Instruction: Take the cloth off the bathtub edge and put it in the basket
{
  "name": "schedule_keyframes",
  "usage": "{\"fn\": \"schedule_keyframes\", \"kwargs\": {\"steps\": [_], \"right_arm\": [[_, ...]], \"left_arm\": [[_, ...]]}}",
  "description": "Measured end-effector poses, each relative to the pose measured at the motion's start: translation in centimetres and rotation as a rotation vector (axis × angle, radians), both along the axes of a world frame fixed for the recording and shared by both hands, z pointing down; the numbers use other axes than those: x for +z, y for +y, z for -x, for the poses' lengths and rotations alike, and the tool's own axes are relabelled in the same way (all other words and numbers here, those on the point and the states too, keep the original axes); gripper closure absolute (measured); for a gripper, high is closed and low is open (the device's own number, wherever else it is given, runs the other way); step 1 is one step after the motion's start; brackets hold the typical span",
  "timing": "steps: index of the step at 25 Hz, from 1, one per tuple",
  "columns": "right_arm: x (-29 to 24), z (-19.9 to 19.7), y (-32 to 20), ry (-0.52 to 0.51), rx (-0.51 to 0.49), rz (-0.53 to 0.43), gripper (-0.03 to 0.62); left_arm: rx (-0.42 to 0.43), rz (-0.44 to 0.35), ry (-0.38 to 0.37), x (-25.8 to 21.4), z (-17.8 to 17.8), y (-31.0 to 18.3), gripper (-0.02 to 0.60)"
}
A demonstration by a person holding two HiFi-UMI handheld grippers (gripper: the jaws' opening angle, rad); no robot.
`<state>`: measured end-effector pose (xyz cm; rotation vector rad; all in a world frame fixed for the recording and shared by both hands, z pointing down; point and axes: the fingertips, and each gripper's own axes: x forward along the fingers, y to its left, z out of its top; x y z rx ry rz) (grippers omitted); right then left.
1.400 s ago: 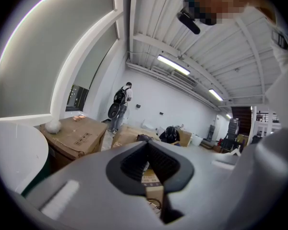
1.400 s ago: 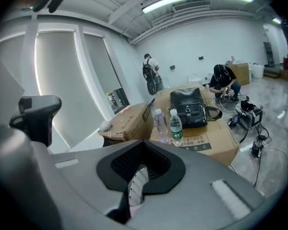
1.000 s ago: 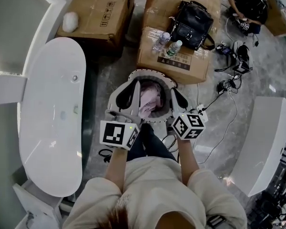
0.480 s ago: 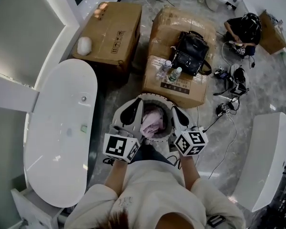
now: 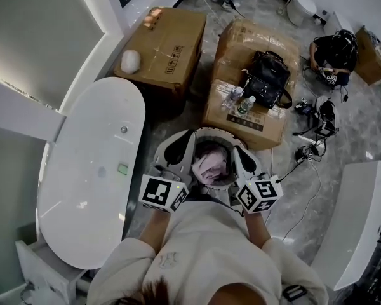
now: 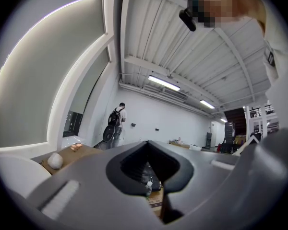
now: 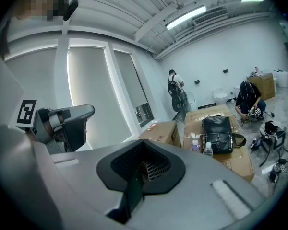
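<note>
1. The pink cloth (image 5: 209,166) lies bunched up inside the round basket (image 5: 208,131), right in the middle of the head view.
2. The long white bathtub (image 5: 89,176) fills the left side of the frame. It is near the basket, with a strip of floor between them.
3. The left gripper (image 5: 176,150) hangs over the left side of the basket. Its two jaws are pressed together and hold nothing (a small dark hole shows between them, and you can see bottles through it).
4. The right gripper (image 5: 244,161) hangs over the right side of the basket. Its jaws are pressed together too, with nothing in them. The basket's mesh shows through the little hole.
5. Brown boxes (image 5: 168,43) stand on the floor at the top of the frame. A black bag (image 5: 267,80) and two bottles (image 5: 239,100) rest on the boxes at the right.
6. A person (image 5: 333,53) in dark clothes crouches at the upper right of the frame.
</note>
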<state>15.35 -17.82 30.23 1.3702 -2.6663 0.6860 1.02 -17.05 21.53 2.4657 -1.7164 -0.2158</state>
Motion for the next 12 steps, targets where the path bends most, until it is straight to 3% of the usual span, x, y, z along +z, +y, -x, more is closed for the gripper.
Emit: {"fn": "schedule_keyframes", "kwargs": {"steps": [8,12], "right_arm": [[-2.7,0.8,0.3,0.014,0.012,-0.057,0.597],[-2.6,0.6,1.1,0.025,0.031,-0.054,0.597]], "left_arm": [[0.017,-0.03,-0.021,-1.3,2.3,0.7,0.532],[0.023,-0.006,-0.011,-0.7,3.3,1.1,0.532]]}}
